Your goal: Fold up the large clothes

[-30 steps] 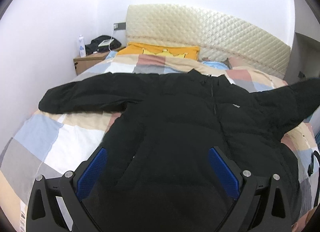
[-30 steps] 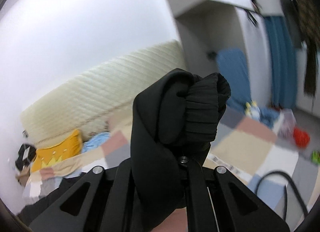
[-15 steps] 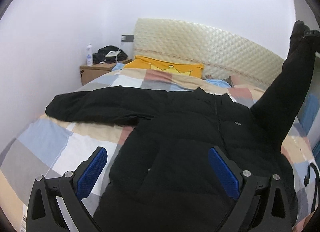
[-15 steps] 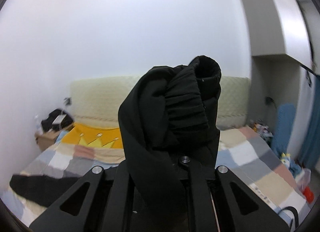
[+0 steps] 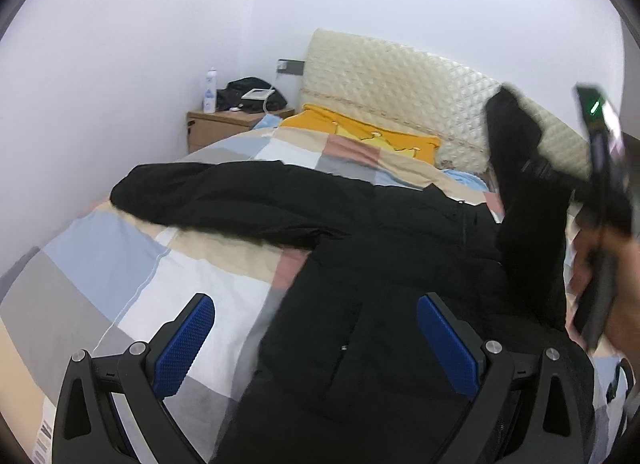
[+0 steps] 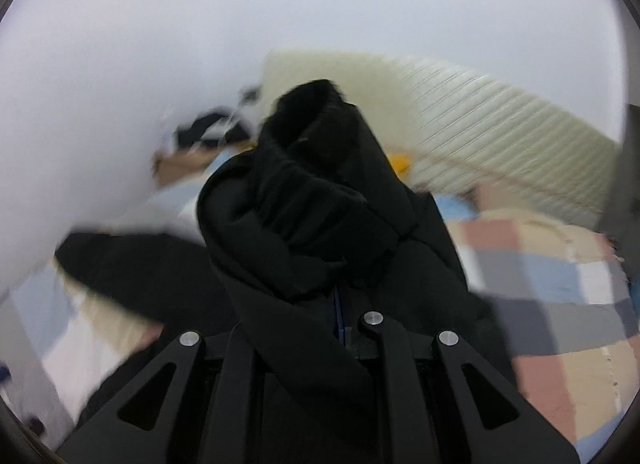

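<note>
Right claw (image 6: 340, 304) pinched one sleeve cuff (image 6: 316, 167) of the single black jacket (image 5: 360, 264), lifted above the bed (image 5: 120, 272). Left claw (image 5: 316, 336), its two blue pads spread, hovered empty over the jacket's hem; the other sleeve (image 5: 208, 195) lay flat.

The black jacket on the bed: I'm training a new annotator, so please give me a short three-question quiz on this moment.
1. True or false: the right gripper is shut on a sleeve of the black jacket.
2. Which describes the left gripper? A) clamped on the hem B) open, blue pads apart, above the jacket's body C) holding the yellow pillow
3. Fill in: the jacket's other sleeve lies stretched out flat on the patchwork ____.

Key: 1 true; 2 B; 3 bedcover.
</note>
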The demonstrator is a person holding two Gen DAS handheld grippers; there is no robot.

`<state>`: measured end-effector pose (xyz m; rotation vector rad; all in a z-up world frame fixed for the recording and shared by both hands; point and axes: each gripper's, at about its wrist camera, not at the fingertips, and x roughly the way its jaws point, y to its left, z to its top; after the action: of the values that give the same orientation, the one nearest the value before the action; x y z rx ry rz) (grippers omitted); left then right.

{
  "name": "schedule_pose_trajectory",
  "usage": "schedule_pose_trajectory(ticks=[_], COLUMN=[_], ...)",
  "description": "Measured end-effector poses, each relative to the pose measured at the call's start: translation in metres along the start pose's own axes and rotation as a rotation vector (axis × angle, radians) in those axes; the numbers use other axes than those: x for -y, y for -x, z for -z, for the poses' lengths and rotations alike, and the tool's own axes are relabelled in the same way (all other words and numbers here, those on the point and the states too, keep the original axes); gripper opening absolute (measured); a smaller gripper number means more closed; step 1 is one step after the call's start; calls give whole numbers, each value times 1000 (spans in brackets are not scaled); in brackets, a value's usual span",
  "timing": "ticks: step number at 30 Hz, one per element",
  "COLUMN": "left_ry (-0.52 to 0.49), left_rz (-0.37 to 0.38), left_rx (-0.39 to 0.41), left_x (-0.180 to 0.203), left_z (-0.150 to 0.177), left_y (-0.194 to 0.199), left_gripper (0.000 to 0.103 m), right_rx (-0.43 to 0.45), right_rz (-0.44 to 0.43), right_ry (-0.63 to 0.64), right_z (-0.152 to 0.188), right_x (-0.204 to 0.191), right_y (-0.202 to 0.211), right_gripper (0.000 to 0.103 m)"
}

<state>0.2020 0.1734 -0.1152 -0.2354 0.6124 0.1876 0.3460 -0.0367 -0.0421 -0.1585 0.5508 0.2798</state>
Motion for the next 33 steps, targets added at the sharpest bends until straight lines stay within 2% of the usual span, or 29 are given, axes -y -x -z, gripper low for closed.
schedule_pose_trajectory(ticks=[2, 6, 10, 14, 17, 22, 23, 25, 27, 30, 33], left_ry=[-3, 11, 1, 1, -2, -6, -8, -9, -9, -14, -14], left_rz=[-21, -13, -61, -69, -58, -38, -35, -22, -10, -1, 17], left_rx=[2, -11, 54, 54, 19, 5, 0, -7, -12, -18, -27], left_x=[-2, -4, -6, -9, -7, -4, -3, -2, 0, 3, 5], left_z=[1, 2, 1, 0, 2, 3, 3, 4, 4, 5, 6], left_y=[-1, -5, 0, -7, -15, -17, -18, -17, -17, -16, -18], left_gripper=[102, 102, 102, 102, 102, 102, 102, 102, 102, 102, 102], right_rx=[-43, -155, -233, -329, -345, -370, -369, -363, -354, -290, -269], right_rz=[-24, -67, -86, -106, -130, -199, -204, -223, -243, -266, -272], right_ry=[54, 108, 150, 206, 223, 217, 232, 280, 330, 349, 293], right_z=[16, 55, 83, 93, 87, 79, 79, 83, 90, 99, 103], right_x=[-22, -59, -73, -76, -68, -58, -58, -58, -61, -61, -46], right_y=[-17, -57, -76, -92, -86, -63, -56, -41, -27, 0, 17], right_gripper=[12, 12, 12, 13, 14, 19, 23, 41, 99, 103, 103])
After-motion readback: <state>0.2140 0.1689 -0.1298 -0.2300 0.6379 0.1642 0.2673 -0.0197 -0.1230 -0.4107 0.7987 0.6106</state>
